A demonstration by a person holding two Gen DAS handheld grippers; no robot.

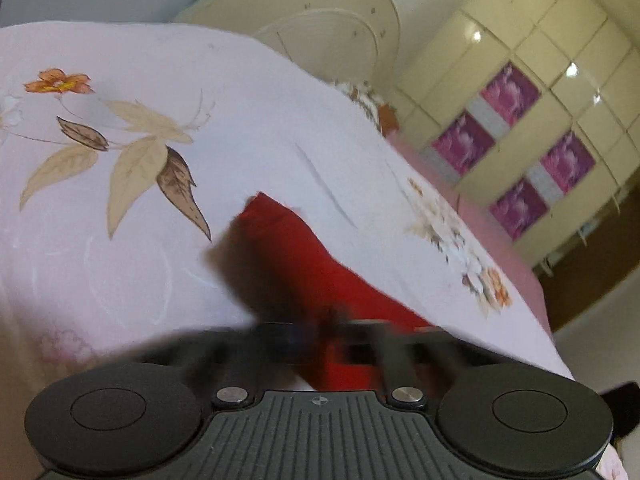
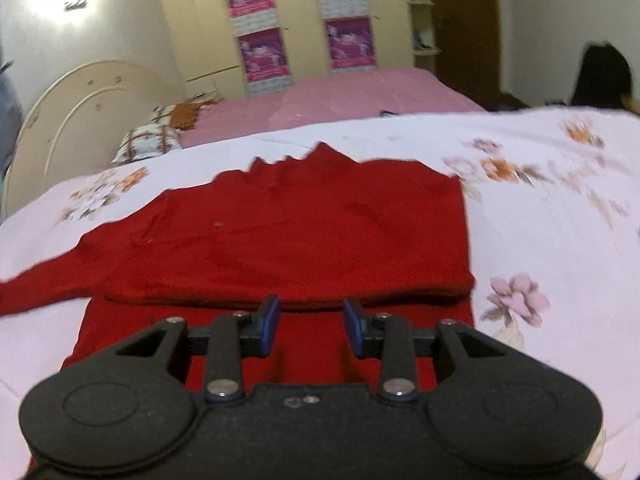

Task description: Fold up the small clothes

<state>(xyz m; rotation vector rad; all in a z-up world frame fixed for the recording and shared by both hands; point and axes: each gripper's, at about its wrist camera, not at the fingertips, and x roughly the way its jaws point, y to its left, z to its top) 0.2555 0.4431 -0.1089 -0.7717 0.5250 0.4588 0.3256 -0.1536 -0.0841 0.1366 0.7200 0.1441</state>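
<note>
Red garment point(image 2: 304, 232) lies spread on a bed covered by a pale floral sheet point(image 2: 552, 216). In the right wrist view its upper layer is folded over toward the camera, with the fold edge running across just ahead of the fingertips; one sleeve point(image 2: 36, 284) extends to the left across the sheet.

Right tool point(image 2: 310, 320): jaws parted with a clear gap between the blue pads point(image 2: 270, 316). Nothing sits between them. The tool is positioned over the lower layer of the garment, close to the fold edge.

Left tool point(image 1: 332, 332): heavily blurred in the left wrist view. Jaw separation cannot be determined, nor whether the fabric is gripped. A strip of the red garment point(image 1: 296, 260) runs from the fingertips away across the sheet.

Background: a cream headboard point(image 2: 80, 104), a pillow point(image 2: 156, 136), a pink bedspread point(image 2: 340, 96), and a cream wardrobe with purple panels point(image 2: 260, 52).
</note>
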